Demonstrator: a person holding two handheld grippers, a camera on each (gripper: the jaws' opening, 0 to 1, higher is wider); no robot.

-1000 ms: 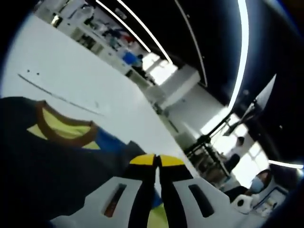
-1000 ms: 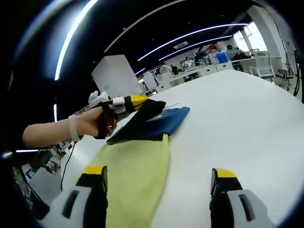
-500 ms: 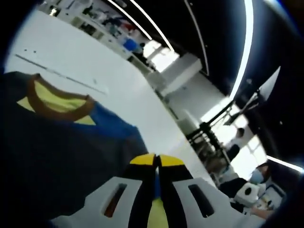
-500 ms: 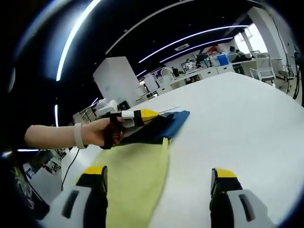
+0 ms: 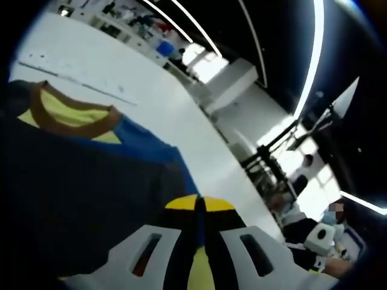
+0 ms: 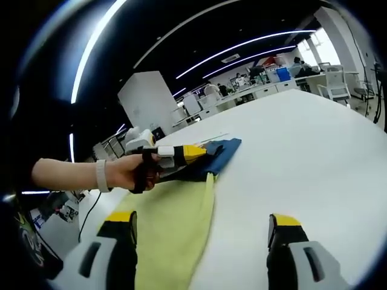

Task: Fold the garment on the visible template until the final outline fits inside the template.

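Pinching the dark garment (image 5: 91, 181) at lower centre, the left gripper (image 5: 199, 205) has its jaws pressed together, probably on a fabric edge. Right gripper (image 6: 202, 226) sits spread wide over the white table (image 6: 302, 151), yellow cloth (image 6: 175, 223) by its left-hand jaw, touching nothing.

Right tongs (image 6: 202, 238): jaws wide apart over the white counter (image 6: 314, 157), nothing between them. Garment (image 6: 175, 223): yellow part lies flat between and beyond the jaws; blue part (image 6: 221, 151) farther off. Left tongs (image 6: 202, 153), held in a hand (image 6: 130, 172), pinch the dark fold there.
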